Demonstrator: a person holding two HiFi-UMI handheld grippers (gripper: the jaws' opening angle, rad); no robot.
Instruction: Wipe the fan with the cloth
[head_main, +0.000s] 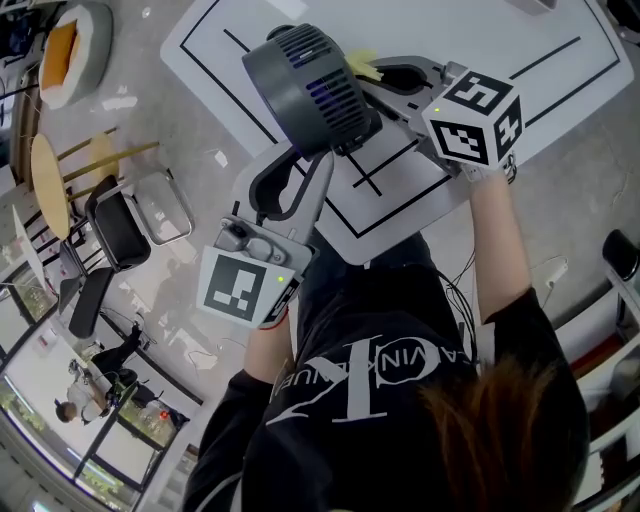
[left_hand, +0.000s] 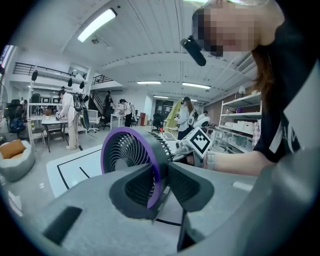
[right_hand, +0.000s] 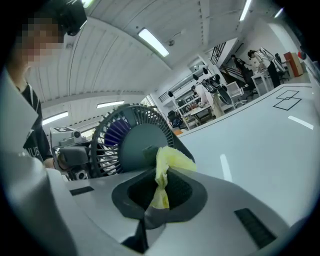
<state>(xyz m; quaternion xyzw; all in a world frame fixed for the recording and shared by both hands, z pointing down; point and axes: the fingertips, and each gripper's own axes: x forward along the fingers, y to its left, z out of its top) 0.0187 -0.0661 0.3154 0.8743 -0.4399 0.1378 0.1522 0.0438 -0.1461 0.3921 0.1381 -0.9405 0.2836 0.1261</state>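
Left gripper is clamped on the fan. Its jaws pinch the lower rim from both sides, with the purple ring edge sitting right between the pads. The fan rides up off the white table, face tilted away from my left jaws.

Right gripper is closed on the yellow cloth. One bunched strip runs down between the jaws and a loose tuft sticks out past the tips. That tuft sits just ahead of my right jaws, at the fan's rear hub. I can't tell whether it touches the hub or is only just beside it.

Handling, my guess:
- The fan looks like light, stiff plastic, easy to carry one-handed.
- The thin grille ribs could flex or snag the cloth.
- The rim is the sensible hold, since it keeps the jaws off the ribs and blades.
- The shell looks smooth, so it may swivel in the pinch if I push hard.
- The cloth is soft and limp, so only the tuft past the tips will wipe.

Hard to see:
- From the head view the fan covers the left jaw tips.
- The right tips are mostly tucked behind the fan, and only a scrap of cloth shows there.
- The fan's stand or base is not visible in any view.
- How dusty the fan is can't be read.
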